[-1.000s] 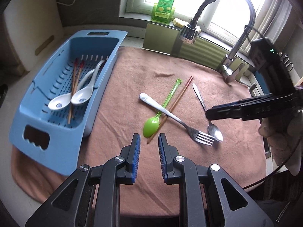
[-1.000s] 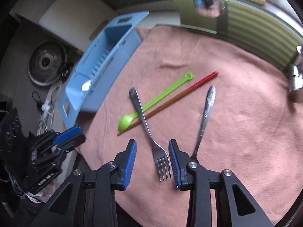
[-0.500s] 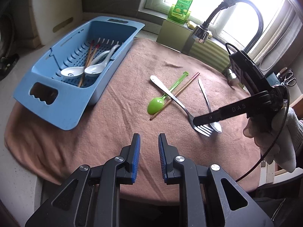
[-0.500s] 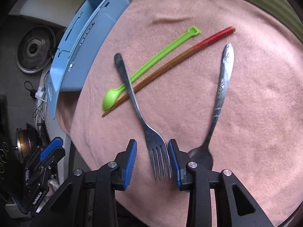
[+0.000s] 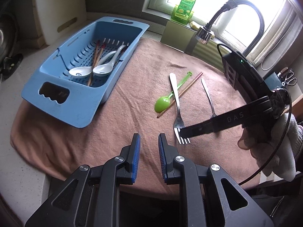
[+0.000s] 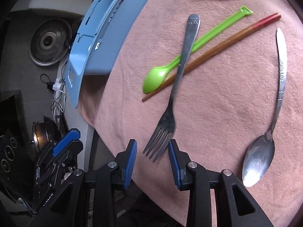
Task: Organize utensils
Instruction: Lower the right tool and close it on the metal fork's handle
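A metal fork [image 6: 179,71] lies on the pinkish-brown towel [image 6: 227,98], its handle crossing a green plastic spoon [image 6: 157,75] and a brown chopstick [image 6: 212,51]. A metal spoon [image 6: 280,87] lies to their right. My right gripper [image 6: 152,147] is open and low over the towel, with the fork's tines between its fingers and a gap on the left side. The left wrist view shows its black fingers [image 5: 191,130] lying across the tines. My left gripper [image 5: 149,139] hovers near the towel's front edge, open a little with nothing in it. The blue basket [image 5: 79,117] holds two white spoons [image 5: 102,69] and chopsticks.
A faucet head [image 5: 204,34] hangs over the towel's far side. A green bottle [image 5: 185,3] stands on the window sill, a white board [image 5: 56,9] leans behind the basket, and scissors [image 5: 287,77] are at far right. A person's gloved hand [image 5: 265,138] holds the right gripper.
The right gripper came down and forward until the fork's tines sit between its fingers. The left gripper drew back and rolled a little, so the basket and towel look farther off.
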